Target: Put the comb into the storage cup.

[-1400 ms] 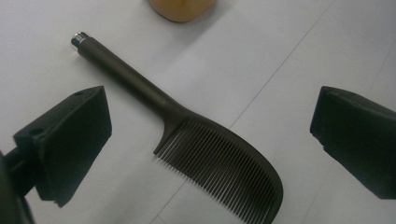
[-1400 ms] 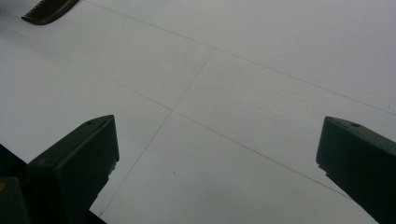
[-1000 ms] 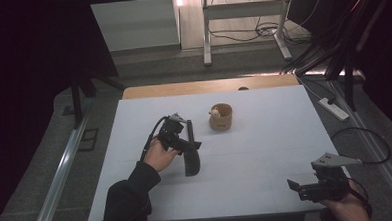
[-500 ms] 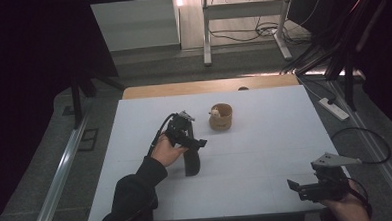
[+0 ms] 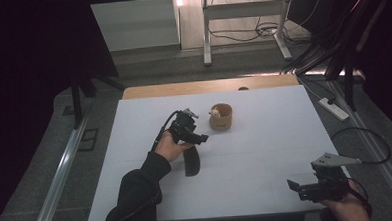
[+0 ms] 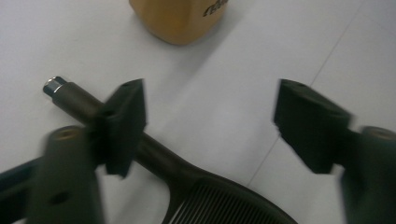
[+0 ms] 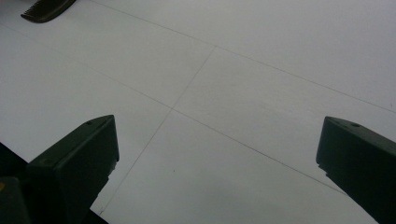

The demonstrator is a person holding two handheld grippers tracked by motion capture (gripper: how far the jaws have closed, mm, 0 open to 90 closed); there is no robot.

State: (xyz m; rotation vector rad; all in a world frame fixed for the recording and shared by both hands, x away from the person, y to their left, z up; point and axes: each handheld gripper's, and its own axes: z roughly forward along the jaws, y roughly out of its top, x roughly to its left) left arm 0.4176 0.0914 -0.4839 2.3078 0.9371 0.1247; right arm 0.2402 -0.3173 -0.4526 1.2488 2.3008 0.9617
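A black slotted utensil [image 5: 192, 163] lies on the white table [image 5: 265, 137], its head toward me and its handle [image 6: 74, 99] pointing at a small wooden cup [image 5: 220, 117]. The cup holds something pale. My left gripper [image 5: 199, 138] hovers over the handle end, open, jaws wide apart. In the left gripper view the gripper [image 6: 210, 121] has its left jaw in front of the handle, with the slotted head [image 6: 224, 205] below and the cup [image 6: 177, 18] just beyond. My right gripper [image 5: 293, 186] rests open near the front right corner; the right gripper view [image 7: 217, 158] has bare table between its jaws.
A wooden strip [image 5: 208, 86] runs along the table's far edge. A power strip [image 5: 332, 108] and cables lie on the floor to the right. A metal rail [image 5: 61, 171] runs along the left. The utensil's head [image 7: 46, 9] sits far off in the right gripper view.
My left hand and gripper have moved forward and right, toward the cup, coming over the utensil's handle. The right gripper has stayed still.
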